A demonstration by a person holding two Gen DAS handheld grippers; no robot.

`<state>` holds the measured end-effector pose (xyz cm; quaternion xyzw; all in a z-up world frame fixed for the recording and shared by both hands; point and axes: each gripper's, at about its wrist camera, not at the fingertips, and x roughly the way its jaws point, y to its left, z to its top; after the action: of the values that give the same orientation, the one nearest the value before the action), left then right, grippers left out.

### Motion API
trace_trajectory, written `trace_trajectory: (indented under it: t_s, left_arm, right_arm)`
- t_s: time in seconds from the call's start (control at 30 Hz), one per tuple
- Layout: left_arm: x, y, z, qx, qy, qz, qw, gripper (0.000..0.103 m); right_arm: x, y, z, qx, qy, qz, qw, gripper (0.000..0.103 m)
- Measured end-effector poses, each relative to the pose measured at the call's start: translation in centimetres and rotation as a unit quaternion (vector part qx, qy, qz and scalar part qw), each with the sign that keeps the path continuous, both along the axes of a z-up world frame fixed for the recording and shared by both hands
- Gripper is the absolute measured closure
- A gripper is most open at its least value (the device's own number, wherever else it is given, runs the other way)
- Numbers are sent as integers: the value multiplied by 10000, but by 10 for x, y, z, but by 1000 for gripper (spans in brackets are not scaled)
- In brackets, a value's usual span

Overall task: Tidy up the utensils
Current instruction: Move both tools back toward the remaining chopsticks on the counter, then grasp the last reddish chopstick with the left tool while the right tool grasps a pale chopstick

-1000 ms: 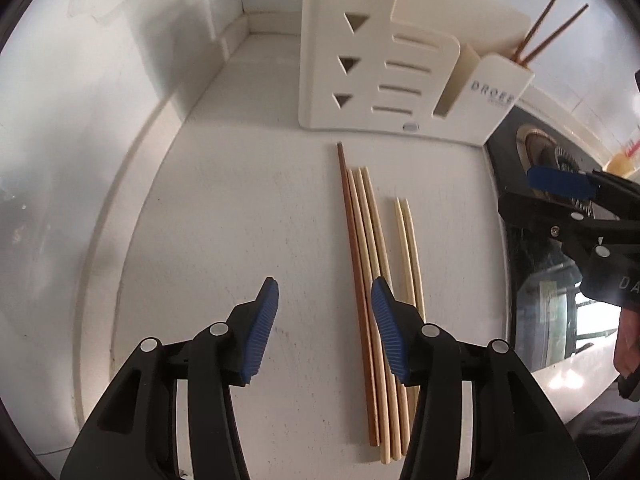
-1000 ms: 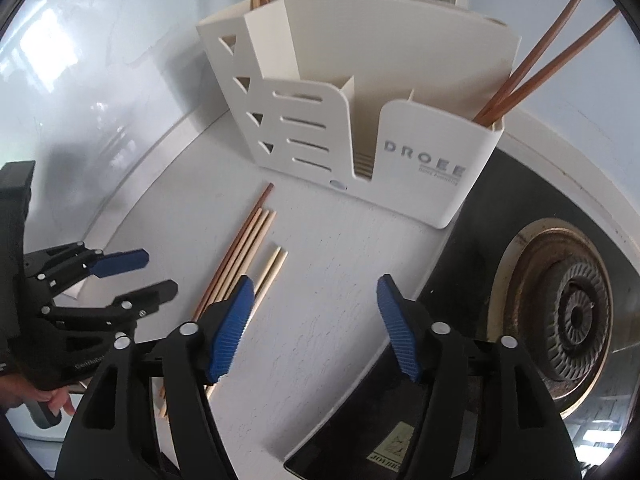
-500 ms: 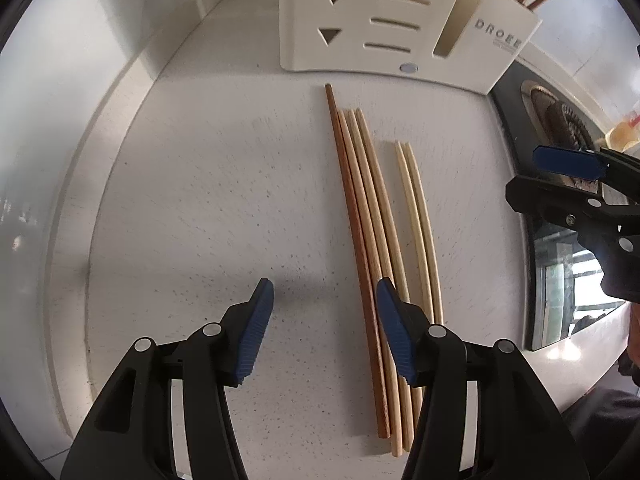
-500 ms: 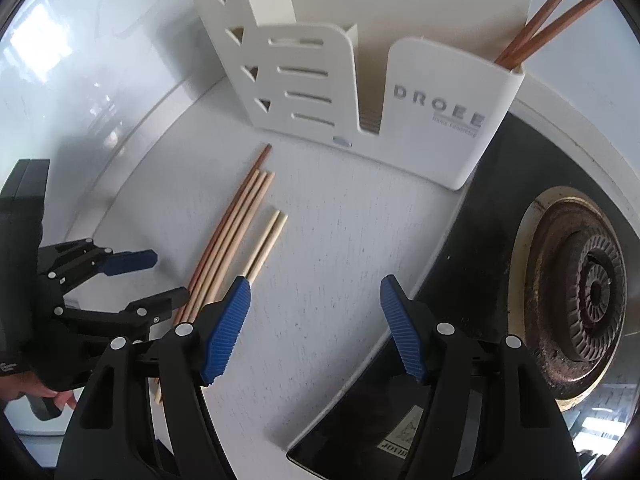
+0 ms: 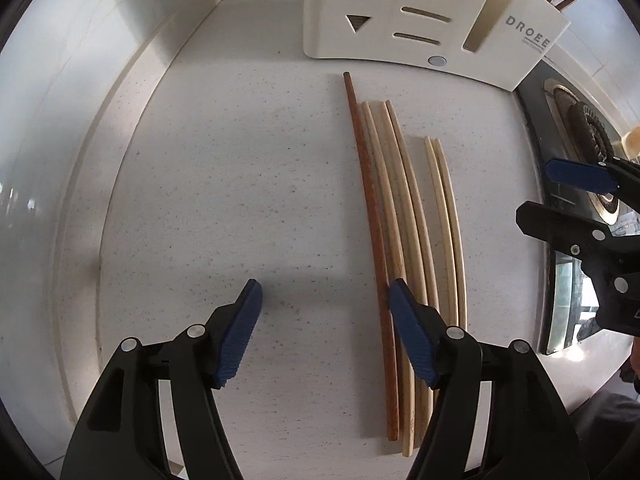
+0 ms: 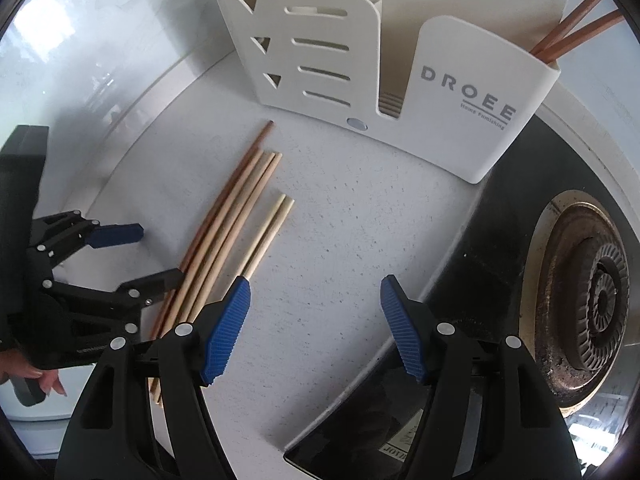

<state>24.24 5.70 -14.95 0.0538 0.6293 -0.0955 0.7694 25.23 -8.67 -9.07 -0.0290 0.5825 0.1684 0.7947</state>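
Speckled white countertop (image 5: 240, 184) beside stove (image 6: 592, 304)

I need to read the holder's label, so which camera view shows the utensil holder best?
The right wrist view: the white utensil holder shows both compartments, the full DROEE print and two brown chopsticks inside. The left wrist view shows the holder cropped at the top, its print small and cut off.

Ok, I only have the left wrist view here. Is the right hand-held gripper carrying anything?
Observer: No. The right hand-held gripper is open, with only bare counter showing between its pads.
Operator: And the holder's labelled compartment, is anything in it?
Observer: Yes, two brown chopsticks stand in that compartment of the holder, leaning to the right.
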Motion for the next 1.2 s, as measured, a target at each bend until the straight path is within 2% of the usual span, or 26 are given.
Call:
trace_trajectory:
  t_s: [0.17, 0.33, 0.43, 0.53, 0.6, 0.73, 0.9, 1.2]
  left_arm:
    - [5, -6, 1, 92, 67, -126, 9999, 35]
    - [9, -16, -1, 352, 242, -336, 9985, 35]
    - [15, -16, -1, 400, 402, -317, 9979, 39]
    - [26, -13, 4, 442, 545, -255, 9972, 57]
    - [18, -14, 9, 475, 623, -249, 9966, 74]
    - [23, -10, 11, 554, 652, -225, 9961, 95]
    - [22, 3, 15, 460, 635, -78, 9969, 97]
    - [19, 26, 43, 111, 215, 134, 9996, 97]
  right_arm:
    - [-4, 1, -5, 43, 190, -4, 9998, 36]
    - [-6, 5, -5, 21, 287, 6, 9996, 36]
    - [-7, 10, -8, -7, 379, -47, 9993, 36]
    - [-7, 13, -11, -63, 466, -70, 9989, 36]
    - [-7, 15, -14, -60, 510, -73, 9987, 36]
    - [-10, 19, -16, -93, 584, -77, 9982, 36]
    - [-5, 29, -16, -129, 646, -97, 9978, 36]
    - [1, 43, -25, -332, 800, -138, 9961, 36]
